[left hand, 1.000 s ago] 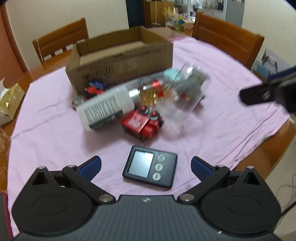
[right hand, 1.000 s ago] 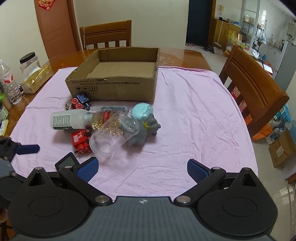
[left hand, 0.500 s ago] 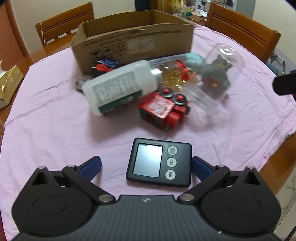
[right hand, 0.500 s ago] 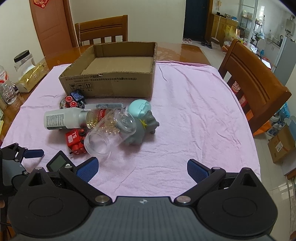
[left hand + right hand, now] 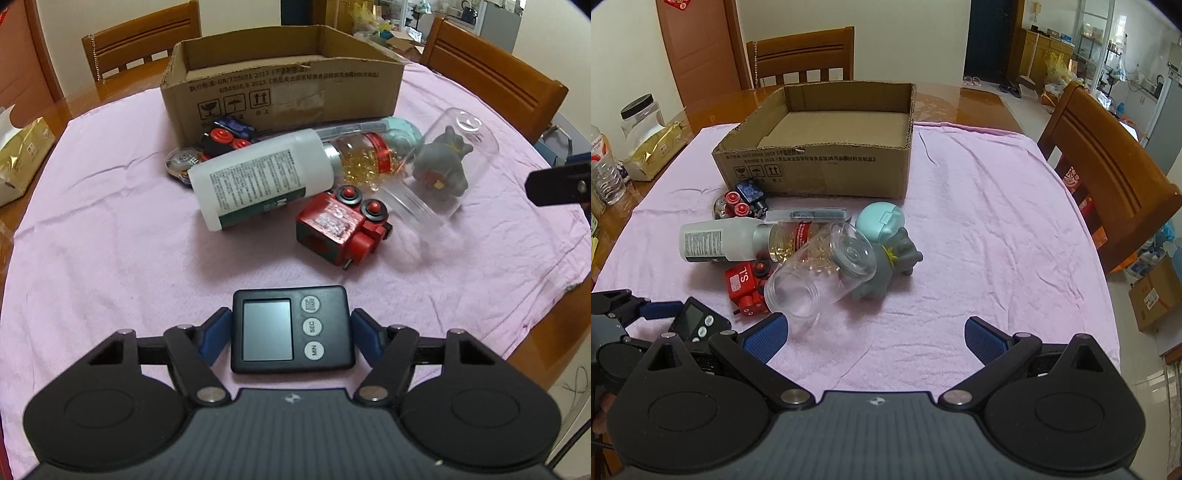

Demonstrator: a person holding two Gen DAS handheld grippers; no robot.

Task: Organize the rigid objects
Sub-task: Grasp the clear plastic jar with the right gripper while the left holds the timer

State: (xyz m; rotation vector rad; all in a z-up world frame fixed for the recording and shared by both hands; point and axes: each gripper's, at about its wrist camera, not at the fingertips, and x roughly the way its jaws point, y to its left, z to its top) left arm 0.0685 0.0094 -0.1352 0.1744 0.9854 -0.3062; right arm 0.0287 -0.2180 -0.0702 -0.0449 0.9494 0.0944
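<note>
While spread over a wooden dining table (image 5: pixel 960 98) among chairs, pink cloth (image 5: pixel 979 229) bearing cardboard box (image 5: pixel 816 166) and clutter, left gripper (image 5: pixel 290 334), earlier wide, now closing around black timer (image 5: pixel 290 328), right gripper (image 5: pixel 875 334) gaping, empty

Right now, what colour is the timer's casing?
Black, with a grey screen; the timer shows best in the left wrist view.

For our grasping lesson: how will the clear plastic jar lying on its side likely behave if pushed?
The clear jar lies on its round side, so it would probably roll. It looks empty, so likely light. The grey toy beside it may block rolling that way.
</note>
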